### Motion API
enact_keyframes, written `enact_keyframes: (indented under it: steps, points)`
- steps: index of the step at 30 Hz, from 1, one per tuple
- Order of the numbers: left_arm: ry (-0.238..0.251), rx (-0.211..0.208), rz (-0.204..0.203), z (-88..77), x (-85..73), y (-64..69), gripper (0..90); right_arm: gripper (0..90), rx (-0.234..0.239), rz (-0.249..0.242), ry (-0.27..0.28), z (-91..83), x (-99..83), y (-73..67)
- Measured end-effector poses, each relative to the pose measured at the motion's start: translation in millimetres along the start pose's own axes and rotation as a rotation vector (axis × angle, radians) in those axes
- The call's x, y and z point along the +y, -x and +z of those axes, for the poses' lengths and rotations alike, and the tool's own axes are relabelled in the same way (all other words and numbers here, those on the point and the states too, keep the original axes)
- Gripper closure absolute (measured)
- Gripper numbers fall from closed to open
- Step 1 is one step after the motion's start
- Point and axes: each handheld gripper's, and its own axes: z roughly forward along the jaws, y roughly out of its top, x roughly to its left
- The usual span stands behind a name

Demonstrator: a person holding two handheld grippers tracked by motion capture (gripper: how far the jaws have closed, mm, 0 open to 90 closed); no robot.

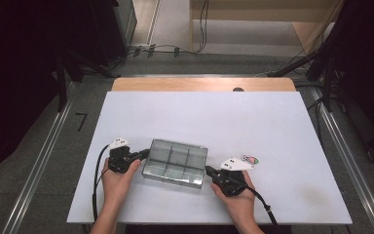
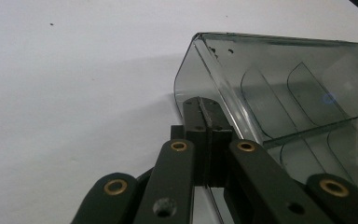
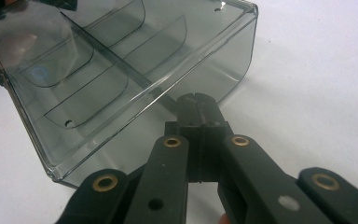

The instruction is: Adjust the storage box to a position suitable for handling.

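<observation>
Both grippers point(image 1: 143, 155) point(image 1: 208, 170), jaws together, flank the box point(image 1: 175, 163); light, stiff, slick plastic, so I'd pinch its walls.

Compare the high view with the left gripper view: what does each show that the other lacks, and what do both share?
High view alone: the right gripper at the box's right end, the person's hands, a small fish sticker, the floor beyond. Left gripper view alone: its shut fingers close up, against the box's end wall. Shared: the clear divided box, the left gripper and the white table.
</observation>
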Motion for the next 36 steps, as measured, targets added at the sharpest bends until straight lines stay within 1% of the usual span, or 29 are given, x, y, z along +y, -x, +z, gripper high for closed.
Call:
enact_keyframes:
  steps: [5,11,15,18,20,21,25,30,33,35,36]
  points:
    - [-0.005,-0.004,0.006,-0.3,-3.2,7.4,90.0,88.3,0.008,0.010,-0.002,-8.0,-5.8,1.2]
    - [0.008,-0.004,0.001,0.1,-8.9,16.9,90.0,88.3,0.016,0.033,-0.002,-15.7,-11.4,3.5]
    - [0.000,-0.011,0.007,-0.8,-12.4,23.2,90.0,88.3,0.020,0.045,0.002,-21.1,-14.3,6.8]
    - [0.006,-0.017,-0.007,-1.0,-15.8,28.2,90.0,88.3,0.026,0.059,0.000,-25.0,-15.9,9.8]
    - [0.011,-0.017,-0.006,-0.8,-18.5,32.0,90.0,88.3,0.021,0.057,0.000,-27.2,-16.8,11.9]
    - [0.014,-0.018,-0.014,-0.7,-19.7,33.9,90.0,88.3,0.019,0.058,0.000,-28.3,-17.2,13.0]
    - [0.006,-0.022,-0.009,-0.8,-23.1,40.0,90.0,88.3,-0.001,0.050,0.004,-32.3,-17.8,15.5]
    - [0.005,-0.032,-0.015,0.4,-27.4,47.2,90.0,88.3,0.005,0.059,0.007,-37.9,-19.8,21.1]
    - [0.004,-0.049,-0.024,1.4,-29.3,51.6,90.0,88.2,0.003,0.060,0.008,-41.3,-20.9,25.1]
    - [0.001,-0.066,-0.029,2.6,-30.5,54.7,90.0,88.3,-0.016,0.046,0.007,-44.0,-21.2,27.0]
    - [0.005,-0.066,-0.031,3.6,-31.1,56.6,90.0,88.2,-0.020,0.047,0.006,-45.4,-21.4,28.8]
